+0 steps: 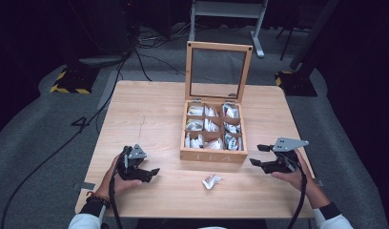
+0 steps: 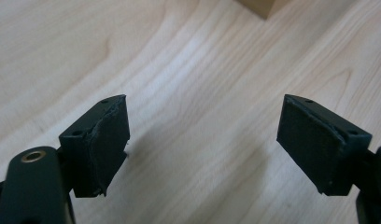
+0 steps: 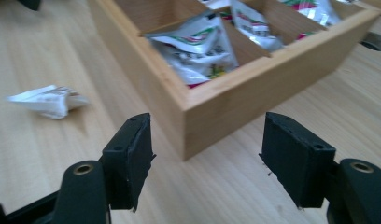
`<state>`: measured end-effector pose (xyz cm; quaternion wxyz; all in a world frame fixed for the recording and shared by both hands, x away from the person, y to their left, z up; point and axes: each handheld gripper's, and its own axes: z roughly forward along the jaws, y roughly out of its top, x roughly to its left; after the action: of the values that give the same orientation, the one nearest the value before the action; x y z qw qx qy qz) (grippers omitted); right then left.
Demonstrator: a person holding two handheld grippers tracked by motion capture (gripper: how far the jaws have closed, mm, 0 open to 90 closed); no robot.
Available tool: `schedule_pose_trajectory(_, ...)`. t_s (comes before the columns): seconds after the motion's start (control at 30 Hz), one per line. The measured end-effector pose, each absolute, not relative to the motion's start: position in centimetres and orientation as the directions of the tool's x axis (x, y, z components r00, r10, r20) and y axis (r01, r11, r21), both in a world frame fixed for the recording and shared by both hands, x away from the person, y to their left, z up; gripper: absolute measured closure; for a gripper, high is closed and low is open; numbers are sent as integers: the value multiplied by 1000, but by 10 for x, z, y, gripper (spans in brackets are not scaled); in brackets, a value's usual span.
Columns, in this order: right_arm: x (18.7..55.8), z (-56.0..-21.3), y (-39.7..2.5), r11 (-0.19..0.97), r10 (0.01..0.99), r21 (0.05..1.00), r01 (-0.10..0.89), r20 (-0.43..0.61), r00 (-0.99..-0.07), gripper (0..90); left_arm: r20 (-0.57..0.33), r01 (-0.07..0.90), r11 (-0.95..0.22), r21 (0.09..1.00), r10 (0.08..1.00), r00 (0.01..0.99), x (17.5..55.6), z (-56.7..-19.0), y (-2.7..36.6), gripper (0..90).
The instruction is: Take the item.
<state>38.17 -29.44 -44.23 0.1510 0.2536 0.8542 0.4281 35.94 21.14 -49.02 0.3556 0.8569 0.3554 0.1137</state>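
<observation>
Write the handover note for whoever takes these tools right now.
Left tool: open, holding nothing, low over the table left of the tea box.
Right tool: open, holding nothing, by the front right corner of the tea box.
Tea box: lid stands open, compartments hold packets.
Loose packet: lies on the table in front of the box, between the two tools, untouched.
Done: lid up.
Left, as I judge it: pick up the loose packet and put it in a compartment, likely closing the lid after.
</observation>
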Motion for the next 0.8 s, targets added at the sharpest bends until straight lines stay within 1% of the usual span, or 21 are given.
schedule_pose_trajectory(0.17,394,-437,-300,496,619,803,330,-60,-783,325,-66,508,-482,714,676,734,373,-478,207,172)
schedule_pose_trajectory(0.23,398,-435,-302,487,630,806,336,-57,-775,324,-66,507,-479,716,677,733,376,-476,206,172)
schedule_pose_trajectory(0.27,405,-433,-304,475,644,809,346,-51,-764,323,-62,496,-467,732,679,731,384,-470,204,172)
schedule_pose_trajectory(0.37,413,-430,-306,465,655,808,362,-39,-755,314,-65,494,-453,743,685,726,395,-463,200,171)
schedule_pose_trajectory(0.43,427,-424,-308,452,666,808,378,-24,-746,310,-61,485,-445,753,686,725,409,-453,193,171)
schedule_pose_trajectory(0.47,427,-424,-308,452,666,808,378,-24,-746,310,-61,485,-445,753,686,725,409,-453,193,170)
schedule_pose_trajectory(0.5,439,-420,-308,442,676,807,392,-12,-737,305,-48,470,-440,765,689,724,422,-444,186,170)
schedule_pose_trajectory(0.57,449,-417,-308,419,695,817,396,-8,-719,306,-36,456,-433,778,694,720,433,-437,181,169)
schedule_pose_trajectory(0.63,456,-415,-308,402,698,821,405,12,-716,303,-33,455,-432,778,697,717,441,-433,178,166)
schedule_pose_trajectory(0.67,471,-411,-307,384,716,827,410,13,-698,298,-45,463,-423,779,699,714,451,-430,174,166)
schedule_pose_trajectory(0.73,482,-408,-306,370,725,830,418,24,-689,292,-28,466,-425,776,715,699,472,-424,163,167)
schedule_pose_trajectory(0.8,494,-404,-304,331,737,839,432,56,-674,288,-45,479,-408,777,723,689,487,-421,156,168)
